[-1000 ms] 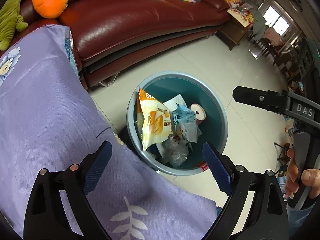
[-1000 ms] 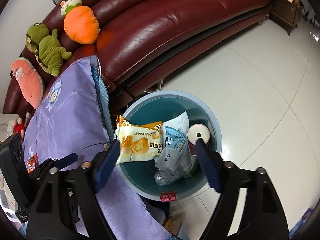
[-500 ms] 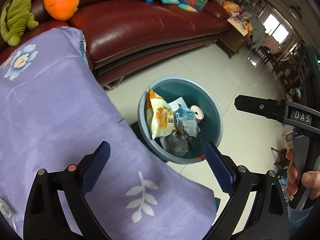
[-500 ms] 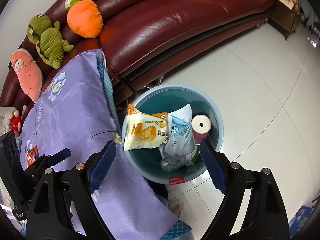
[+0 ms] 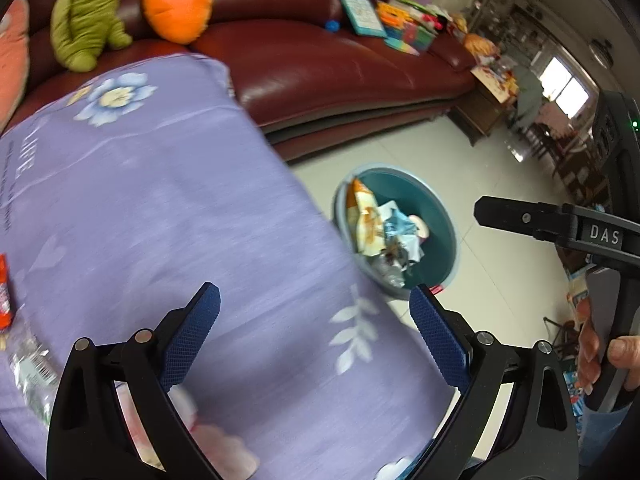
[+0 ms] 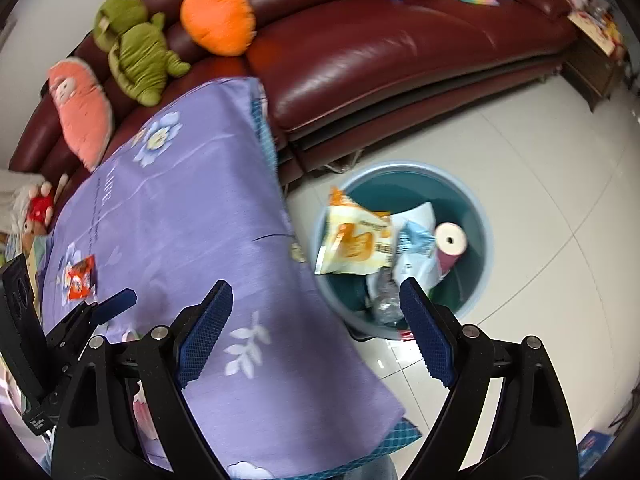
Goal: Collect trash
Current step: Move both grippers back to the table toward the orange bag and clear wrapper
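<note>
Living room, purple-clothed surface (image 6: 192,216) beside the teal bin (image 6: 482,216), already holding wrappers. Red wrapper (image 6: 81,278) and clear plastic (image 5: 30,364) remain; both hand-held grippers (image 5: 314,320) (image 6: 316,316) gape, empty.

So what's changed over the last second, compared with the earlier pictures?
Both views have swung away from the trash bin toward the purple cloth, bringing a red wrapper into sight. The left gripper and right gripper stay open and empty. The snack bag and other trash lie unchanged in the bin.
</note>
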`<state>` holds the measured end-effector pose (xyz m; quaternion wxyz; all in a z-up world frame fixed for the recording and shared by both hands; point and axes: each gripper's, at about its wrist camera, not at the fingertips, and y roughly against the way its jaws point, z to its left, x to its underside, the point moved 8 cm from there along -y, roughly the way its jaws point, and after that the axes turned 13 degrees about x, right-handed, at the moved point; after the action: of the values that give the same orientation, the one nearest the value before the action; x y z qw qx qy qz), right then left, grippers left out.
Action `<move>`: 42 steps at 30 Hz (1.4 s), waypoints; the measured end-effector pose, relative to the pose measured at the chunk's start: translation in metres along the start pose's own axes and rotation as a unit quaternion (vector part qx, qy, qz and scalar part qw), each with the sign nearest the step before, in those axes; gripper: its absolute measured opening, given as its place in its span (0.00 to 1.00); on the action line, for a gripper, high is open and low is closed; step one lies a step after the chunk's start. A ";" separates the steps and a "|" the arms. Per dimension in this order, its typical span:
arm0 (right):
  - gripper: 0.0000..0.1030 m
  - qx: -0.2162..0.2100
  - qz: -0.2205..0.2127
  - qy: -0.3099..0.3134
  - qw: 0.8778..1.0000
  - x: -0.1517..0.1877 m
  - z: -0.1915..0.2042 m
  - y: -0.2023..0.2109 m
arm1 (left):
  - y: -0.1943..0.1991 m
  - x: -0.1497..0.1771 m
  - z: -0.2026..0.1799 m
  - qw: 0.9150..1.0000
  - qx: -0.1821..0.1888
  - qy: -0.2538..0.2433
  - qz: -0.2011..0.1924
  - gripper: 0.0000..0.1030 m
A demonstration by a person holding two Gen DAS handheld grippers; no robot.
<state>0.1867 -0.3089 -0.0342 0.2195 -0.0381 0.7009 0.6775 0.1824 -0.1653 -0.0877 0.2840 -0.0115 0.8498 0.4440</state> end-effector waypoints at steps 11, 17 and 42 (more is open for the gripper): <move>0.79 -0.010 0.008 0.081 0.997 0.018 0.095 0.009 | 0.080 0.035 0.084 0.997 -0.039 0.056 -0.047 0.93; 0.79 -0.019 0.015 0.136 0.990 0.030 0.162 0.008 | 0.118 0.064 0.137 0.992 -0.066 0.088 -0.060 0.93; 0.79 -0.091 0.108 0.296 0.945 0.102 0.390 -0.055 | 0.211 0.158 0.305 0.958 -0.127 0.237 -0.101 0.93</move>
<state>0.2141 0.0888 -0.1166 -0.0764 -0.1810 0.6695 0.7164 0.1362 0.2312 -0.1435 0.1138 -0.2383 0.8235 0.5020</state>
